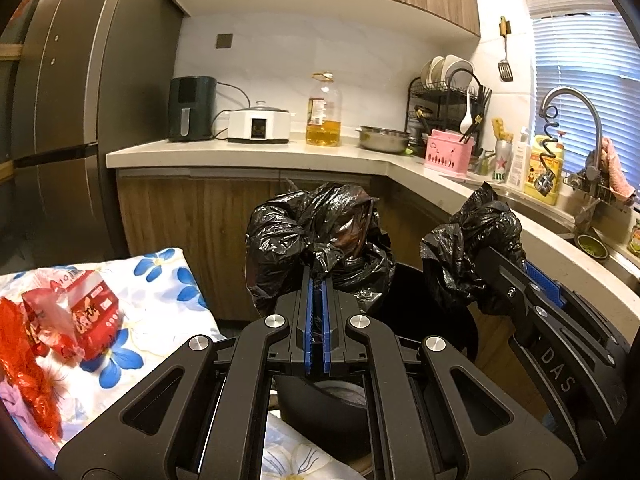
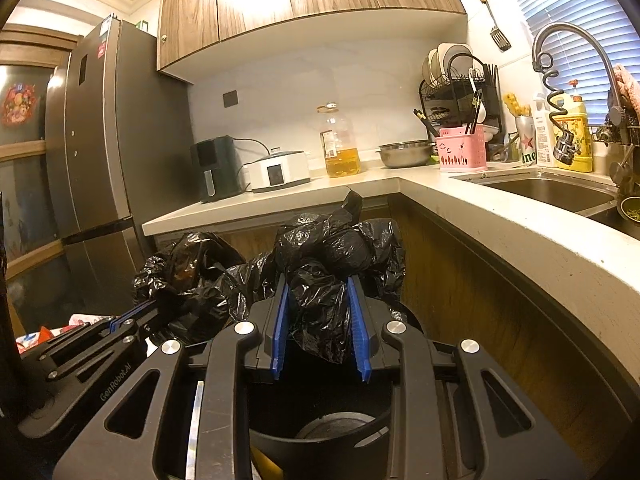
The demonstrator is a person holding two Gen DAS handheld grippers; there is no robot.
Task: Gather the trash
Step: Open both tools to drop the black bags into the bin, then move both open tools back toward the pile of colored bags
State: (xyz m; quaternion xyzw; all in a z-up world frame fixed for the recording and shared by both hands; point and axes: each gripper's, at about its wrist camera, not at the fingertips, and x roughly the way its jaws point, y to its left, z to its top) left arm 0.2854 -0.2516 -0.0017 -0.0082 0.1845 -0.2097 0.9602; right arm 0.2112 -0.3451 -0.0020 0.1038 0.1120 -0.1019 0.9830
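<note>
Two bunches of the same black trash bag [image 1: 320, 236] are what I hold, one in each gripper, and the bag's mouth runs between them from side to side as its long axis. My left gripper [image 1: 317, 280] has its blue-padded jaws pressed nearly flat together on a thin pinch of film, with the crumpled ear of plastic standing up just beyond the tips. My right gripper [image 2: 318, 292] has its jaws stood partly apart, clamped on a much thicker wad that bulges between the pads and spills over the top.

Both ears rise directly ahead of my jaws and above the black bin [image 2: 320, 432], whose round rim and dark floor show beneath each gripper. The two bunches sit close but apart, with slack film sagging between them. My judgement is that the coming move turns on that gap: to knot or lift the bag, the two ears must cross or come up evenly, and neither hand is clearly nearer the middle.

Film here is thin, glossy and heavily creased, so it will slip and stretch rather than hold shape; the left pinch looks the more likely to pull free. Something brownish shows through the bag on the left side.

Beside the bin lies a flowered cloth [image 1: 160, 292] with a red wrapper [image 1: 80, 312] on it, still outside the bag. Beyond runs the pale stone table [image 2: 500, 224].
</note>
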